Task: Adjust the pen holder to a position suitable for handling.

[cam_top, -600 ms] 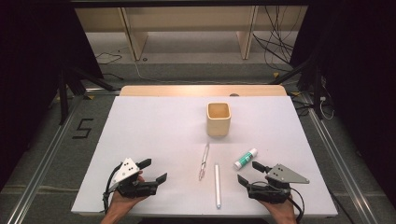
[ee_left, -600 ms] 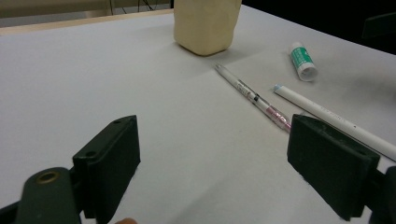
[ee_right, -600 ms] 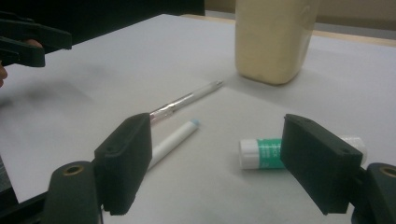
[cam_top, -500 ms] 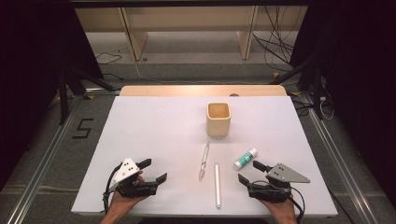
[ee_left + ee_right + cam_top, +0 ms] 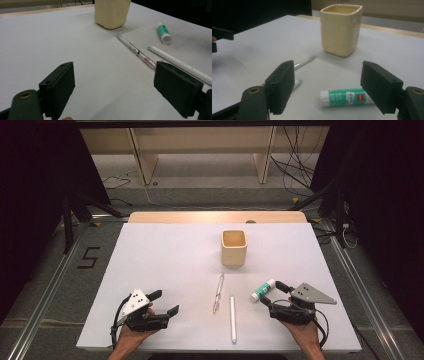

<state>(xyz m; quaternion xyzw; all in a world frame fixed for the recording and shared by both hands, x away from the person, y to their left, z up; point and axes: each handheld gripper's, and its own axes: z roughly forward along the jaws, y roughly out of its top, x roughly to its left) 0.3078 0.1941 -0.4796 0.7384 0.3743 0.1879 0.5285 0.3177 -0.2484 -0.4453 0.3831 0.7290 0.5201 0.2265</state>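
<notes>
Item, glue stick (image 5: 345, 97): lying flat just ahead of your right gripper (image 5: 272, 298), near the cream cup (image 5: 234, 247); both sets of jaws spread and empty, left gripper (image 5: 165, 302) idle; straddle its middle squarely before closing.

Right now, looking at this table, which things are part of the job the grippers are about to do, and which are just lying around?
Part of the job:
- green-and-white glue stick, lying just ahead of the open right gripper
- clear pen
- white pen
- cream square cup, a likely holder for them
- open left gripper

Just lying about:
- cables on the floor
- wooden shelf legs
</notes>
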